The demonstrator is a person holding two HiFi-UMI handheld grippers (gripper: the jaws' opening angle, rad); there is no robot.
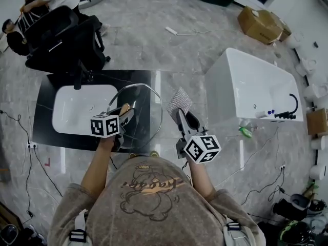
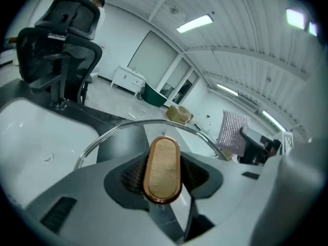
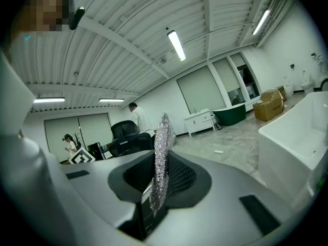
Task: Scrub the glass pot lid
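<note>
Okay, tool: silver mesh scrubbing cloth point(image 3: 162, 158), pinched edge-on and standing up out of the jaws, so a broad free face is left to wipe with.
Right gripper point(image 3: 160, 176): clamped on the cloth's lower edge; in the head view it carries the cloth point(image 1: 179, 102) just beside the lid's right rim. I can't tell whether they touch.
Task thing: round clear glass pot lid point(image 1: 148, 106), lifted off the counter and tilted up on edge between the two grippers, over the counter's right part.
Left gripper point(image 1: 123, 114): jaws closed on the lid's oval tan knob with coppery rim point(image 2: 162, 169). Likely gripped there to keep the glass bare and steady for scrubbing.
Step, my read: lid presented, cloth lined up, scrubbing about to start or between strokes.
Under the lid: black stone countertop point(image 1: 133, 81).
Container 1: white oval sink basin point(image 1: 72, 111), set in the counter left of the lid; only its drain shows inside.
Container 2: white rectangular bathtub point(image 1: 246, 81), well to the right; nothing seen inside, black faucet point(image 1: 289, 111) on its rim.
</note>
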